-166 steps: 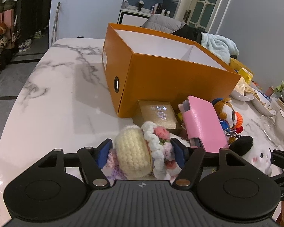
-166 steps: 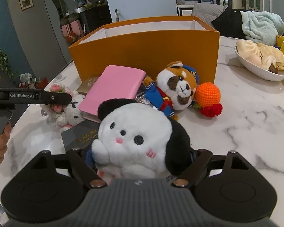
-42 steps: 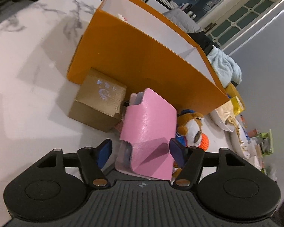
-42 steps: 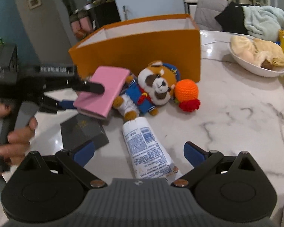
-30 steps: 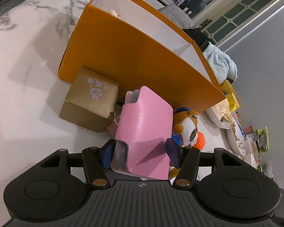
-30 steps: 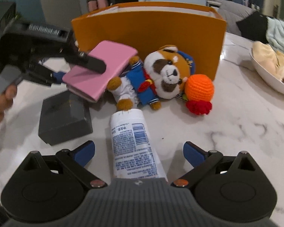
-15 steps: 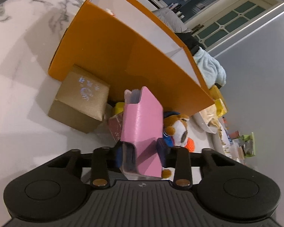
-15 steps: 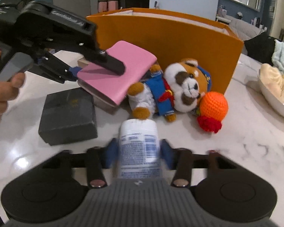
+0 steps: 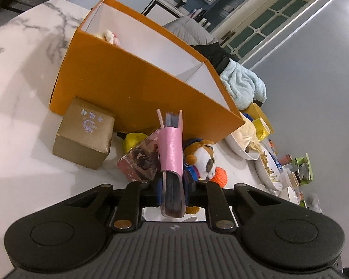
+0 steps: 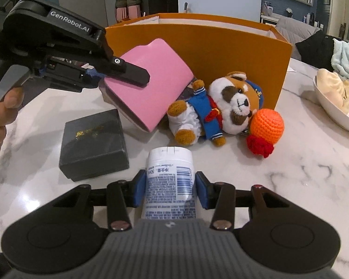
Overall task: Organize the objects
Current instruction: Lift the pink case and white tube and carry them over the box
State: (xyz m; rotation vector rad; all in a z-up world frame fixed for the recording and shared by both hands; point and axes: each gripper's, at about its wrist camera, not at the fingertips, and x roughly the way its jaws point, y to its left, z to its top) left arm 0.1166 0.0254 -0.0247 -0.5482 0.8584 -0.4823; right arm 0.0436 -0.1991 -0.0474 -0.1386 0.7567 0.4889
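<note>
Nearby, plush dog (image 10: 230, 102) crowds orange box (image 10: 209, 53); left fingers (image 9: 160, 188) clamp pink wallet (image 9: 171, 151), right fingers (image 10: 139, 190) tube (image 10: 169, 181).

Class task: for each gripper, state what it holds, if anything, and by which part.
Left gripper: the pink wallet, jaws clamped across its near end. Right gripper: the white tube, jaws pressed on its sides just behind the cap end.
</note>
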